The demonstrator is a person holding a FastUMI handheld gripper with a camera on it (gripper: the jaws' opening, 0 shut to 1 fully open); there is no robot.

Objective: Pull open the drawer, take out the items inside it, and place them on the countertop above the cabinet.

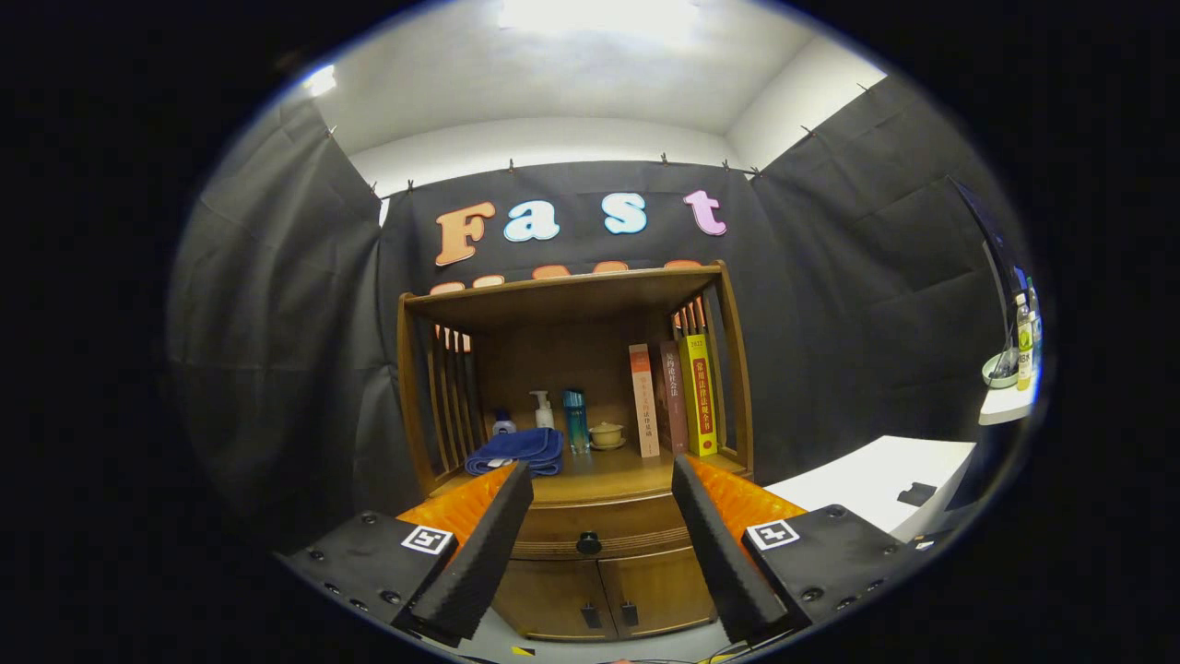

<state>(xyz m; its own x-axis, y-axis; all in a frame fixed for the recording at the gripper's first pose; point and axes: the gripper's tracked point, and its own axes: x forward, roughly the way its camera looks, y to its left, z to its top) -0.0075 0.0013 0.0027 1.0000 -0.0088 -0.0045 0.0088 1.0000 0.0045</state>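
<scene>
**Desk:** What are the fingers doing?

**Me:** I have the gripper (pixel 601 498) spread wide, nothing between its fingers. Both reach forward toward the wooden cabinet (pixel 590 553) and touch nothing.

**Desk:** And the drawer?

**Me:** The drawer (pixel 599 527) sits dead ahead at twelve o'clock, framed in the gap between the two fingers. It is fully closed — its front is flush with the cabinet, and its dark round knob (pixel 588 543) is centred just beyond the tips. Below it I see two small doors (pixel 599 590), both closed, each with a dark pull.

**Desk:** What is on the countertop?

**Me:** The countertop (pixel 627 470) lies just above the drawer, under an open wooden shelf frame. At about eleven o'clock from the knob there is a folded blue towel (pixel 516 452) near the front edge. Behind it stand a small blue-capped jar (pixel 503 424), a white pump bottle (pixel 542 409) and a teal bottle (pixel 576 420), with a small lidded cup (pixel 607 434) beside them. At one o'clock three books (pixel 673 398) stand upright against the slatted side.

**Desk:** Anything beyond the cabinet?

**Me:** At three o'clock, well apart — a white table (pixel 867 484) with a small dark object on it.
</scene>
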